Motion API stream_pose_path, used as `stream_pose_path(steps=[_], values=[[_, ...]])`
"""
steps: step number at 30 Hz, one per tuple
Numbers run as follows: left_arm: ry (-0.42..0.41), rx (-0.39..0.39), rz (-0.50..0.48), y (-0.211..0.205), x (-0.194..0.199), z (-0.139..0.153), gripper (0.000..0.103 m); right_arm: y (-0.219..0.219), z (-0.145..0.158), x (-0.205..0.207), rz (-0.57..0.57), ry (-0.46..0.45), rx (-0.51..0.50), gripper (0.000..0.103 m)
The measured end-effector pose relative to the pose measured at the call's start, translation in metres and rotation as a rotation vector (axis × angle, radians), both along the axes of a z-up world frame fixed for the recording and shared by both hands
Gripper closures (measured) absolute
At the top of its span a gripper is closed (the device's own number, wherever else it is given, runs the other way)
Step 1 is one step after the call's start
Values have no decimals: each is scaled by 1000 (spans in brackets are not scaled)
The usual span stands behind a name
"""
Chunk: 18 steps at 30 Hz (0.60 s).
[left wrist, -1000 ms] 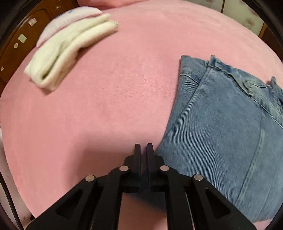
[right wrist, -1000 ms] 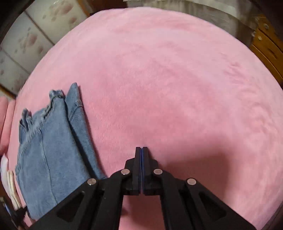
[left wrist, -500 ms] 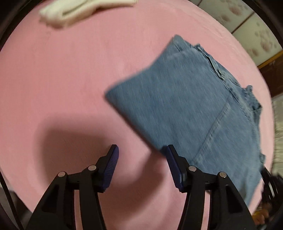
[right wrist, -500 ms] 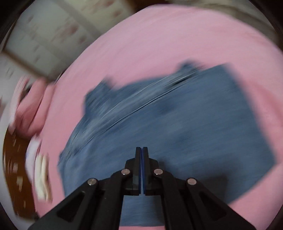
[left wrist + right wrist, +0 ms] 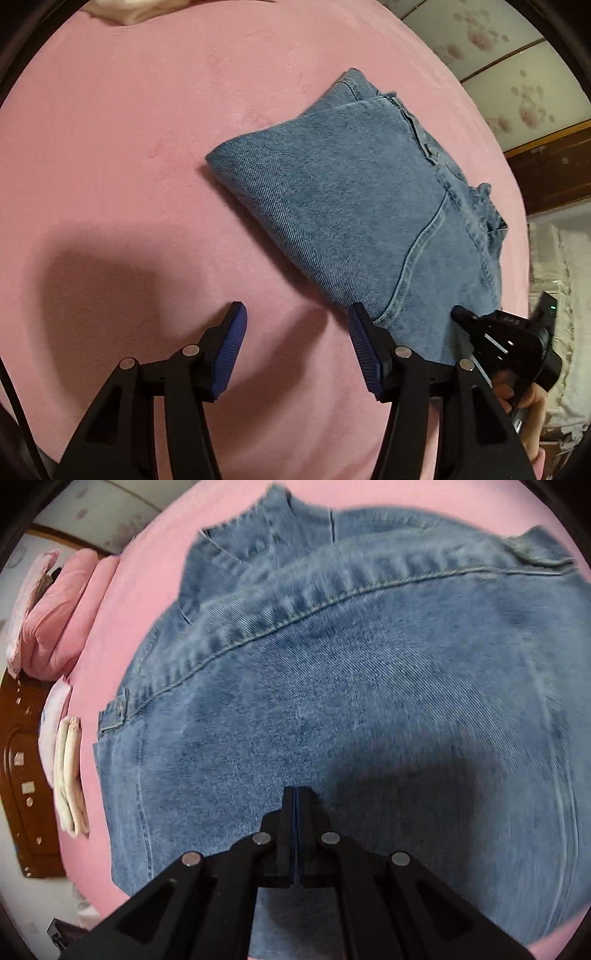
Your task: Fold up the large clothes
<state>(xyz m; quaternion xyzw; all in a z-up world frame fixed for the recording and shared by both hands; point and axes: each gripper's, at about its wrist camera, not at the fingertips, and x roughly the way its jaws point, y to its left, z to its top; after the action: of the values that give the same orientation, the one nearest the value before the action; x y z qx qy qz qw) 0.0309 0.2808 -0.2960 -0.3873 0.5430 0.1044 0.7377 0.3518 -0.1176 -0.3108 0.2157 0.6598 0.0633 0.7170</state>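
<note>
under the shut right gripper (image 5: 296,794) lie folded jeans (image 5: 369,686).

One folded jeans (image 5: 343,206) – one cream cloth (image 5: 70,775) – two pink pillows (image 5: 62,609).

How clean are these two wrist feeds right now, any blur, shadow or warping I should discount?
Left wrist view: sharp; fisheye bends the pink bed cover into a dome, and a dark shadow falls on it beside the left gripper. Right wrist view: the jeans are smeared by motion blur, mostly toward the edges; the shut right gripper casts a shadow on the denim.
</note>
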Motion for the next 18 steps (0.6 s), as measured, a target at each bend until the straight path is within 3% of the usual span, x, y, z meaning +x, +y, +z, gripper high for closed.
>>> stream_pose_path(steps=[4,8,10,13,18], values=[[-70,-73,57,10,6,-3,39,-2,-1,11,76,31,7,103],[-107,-121,152,23,23,-19,39,-2,1,14,94,35,7,103],[-90,-134,219,26,31,-28,39,0,2,13,96,22,2,103],[-77,-121,236,21,47,-30,40,0,4,8,103,-18,-13,103],[-57,-52,288,9,56,-21,72,-1,5,1,93,-60,-8,103]])
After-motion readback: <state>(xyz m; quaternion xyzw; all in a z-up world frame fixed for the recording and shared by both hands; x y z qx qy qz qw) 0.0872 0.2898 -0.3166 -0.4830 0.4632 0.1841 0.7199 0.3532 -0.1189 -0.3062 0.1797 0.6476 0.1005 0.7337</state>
